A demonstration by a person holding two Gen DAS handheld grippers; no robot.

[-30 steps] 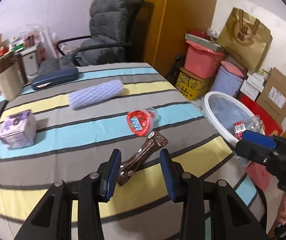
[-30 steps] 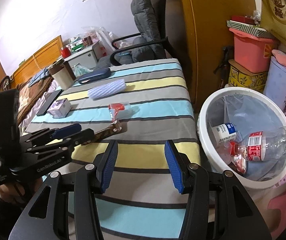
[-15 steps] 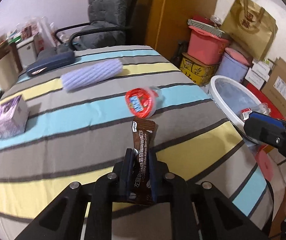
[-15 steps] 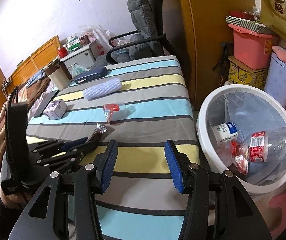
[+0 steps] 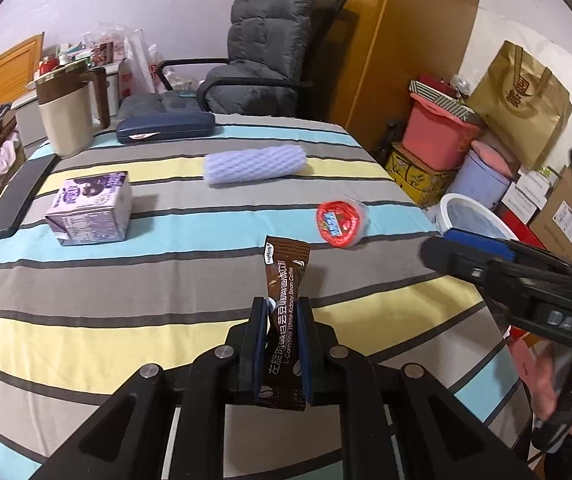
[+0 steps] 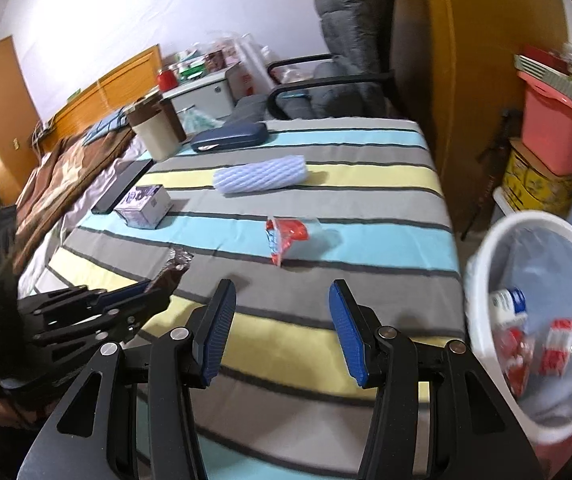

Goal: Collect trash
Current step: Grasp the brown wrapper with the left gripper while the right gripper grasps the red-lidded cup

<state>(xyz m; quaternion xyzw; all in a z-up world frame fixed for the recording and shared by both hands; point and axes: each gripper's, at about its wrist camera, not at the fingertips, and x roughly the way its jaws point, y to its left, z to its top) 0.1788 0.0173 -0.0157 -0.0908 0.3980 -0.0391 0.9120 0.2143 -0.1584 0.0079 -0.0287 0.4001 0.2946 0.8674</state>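
While the left hand-held gripper pinches a brown coffee sachet, the right hand-held gripper gapes, holding nothing.

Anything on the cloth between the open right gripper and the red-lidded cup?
No. In the right wrist view, only bare striped cloth lies between the right gripper and the cup.

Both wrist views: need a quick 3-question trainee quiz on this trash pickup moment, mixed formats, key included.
1. True or false: the left gripper is shut on the brown coffee sachet.
2. The right gripper jaws are: A) open and empty B) shut on the red-lidded cup C) shut on the purple carton.
3. Fill in: the clear bottle with a red label lies inside the white ____.

Key: 1 true; 2 A; 3 bin.
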